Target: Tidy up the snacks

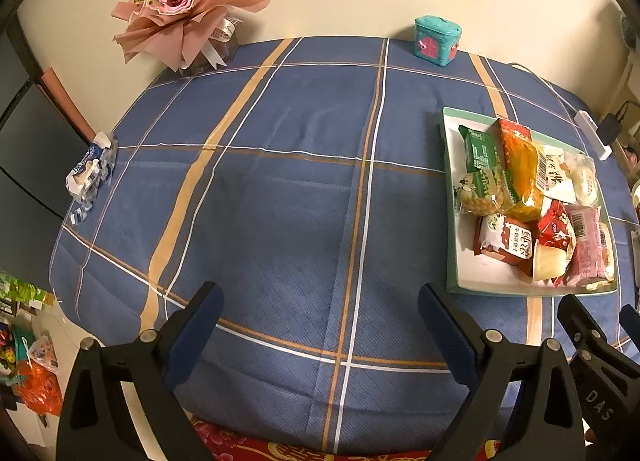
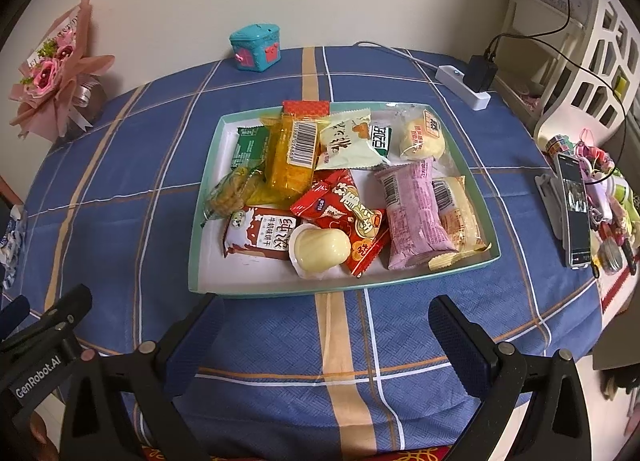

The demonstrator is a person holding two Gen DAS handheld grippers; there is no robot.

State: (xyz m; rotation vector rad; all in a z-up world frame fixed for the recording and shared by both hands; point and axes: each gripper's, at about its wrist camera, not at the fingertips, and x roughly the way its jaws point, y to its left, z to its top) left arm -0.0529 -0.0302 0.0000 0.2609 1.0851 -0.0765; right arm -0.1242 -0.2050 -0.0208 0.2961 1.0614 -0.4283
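Both grippers hang over the near edge of the counter, nothing held: left gripper jaws wide apart, right gripper same, lined up w/ the tray. Snacks all piled in that tray, right side of the counter. Light, crinkly stuff, I'd guess; slick film, so pinch a sealed end or across the middle. Pink pack looks soft, squashable. Jelly cup is rounder, probably slippery. Writing: the brown biscuit pack reads 牛奶味饼干; "GenRobot.AI" on the gripper body.
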